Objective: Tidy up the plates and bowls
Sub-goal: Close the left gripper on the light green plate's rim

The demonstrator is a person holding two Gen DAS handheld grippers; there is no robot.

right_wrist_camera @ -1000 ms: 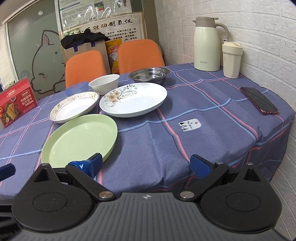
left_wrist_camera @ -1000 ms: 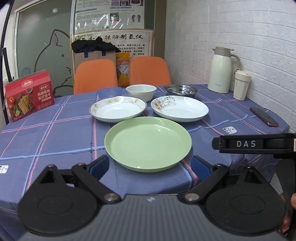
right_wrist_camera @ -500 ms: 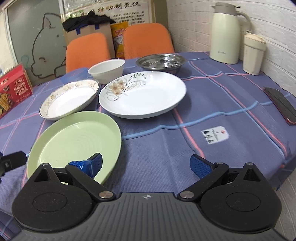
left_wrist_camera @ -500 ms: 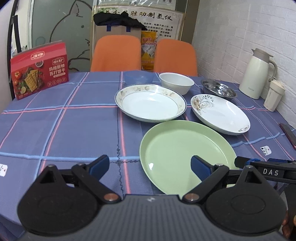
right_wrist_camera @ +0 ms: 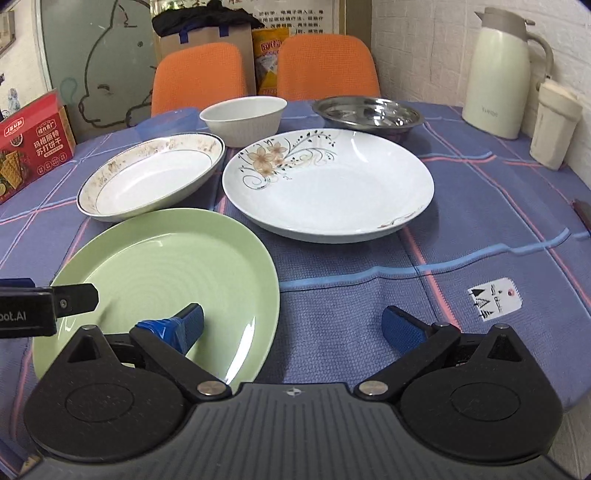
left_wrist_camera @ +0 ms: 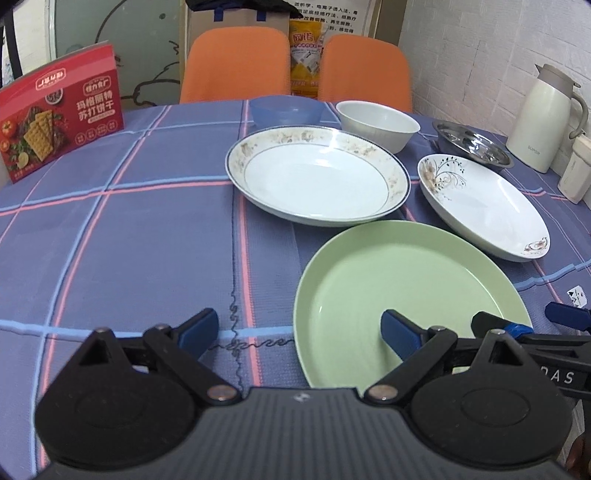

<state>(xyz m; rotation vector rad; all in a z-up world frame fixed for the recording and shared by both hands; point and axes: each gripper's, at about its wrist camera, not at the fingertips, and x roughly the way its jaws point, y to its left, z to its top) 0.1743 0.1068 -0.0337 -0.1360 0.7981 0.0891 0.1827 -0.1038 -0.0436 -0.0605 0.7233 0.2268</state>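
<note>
Only right view shows phone [right_wrist_camera: 583, 212] beyond green plate [right_wrist_camera: 159, 273].

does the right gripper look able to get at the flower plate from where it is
Probably yes. The right gripper is open, and only bare tablecloth lies between it and the flower plate; the green plate sits off to its left.

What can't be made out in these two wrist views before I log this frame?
- Green plate: near rim hidden by the gripper bodies in both views.
- Blue bowl: mostly behind the gold-rimmed plate in the right wrist view.
- Dark flat object: cut off by the right edge, right wrist view.
- Wall poster: text too small to read.
</note>
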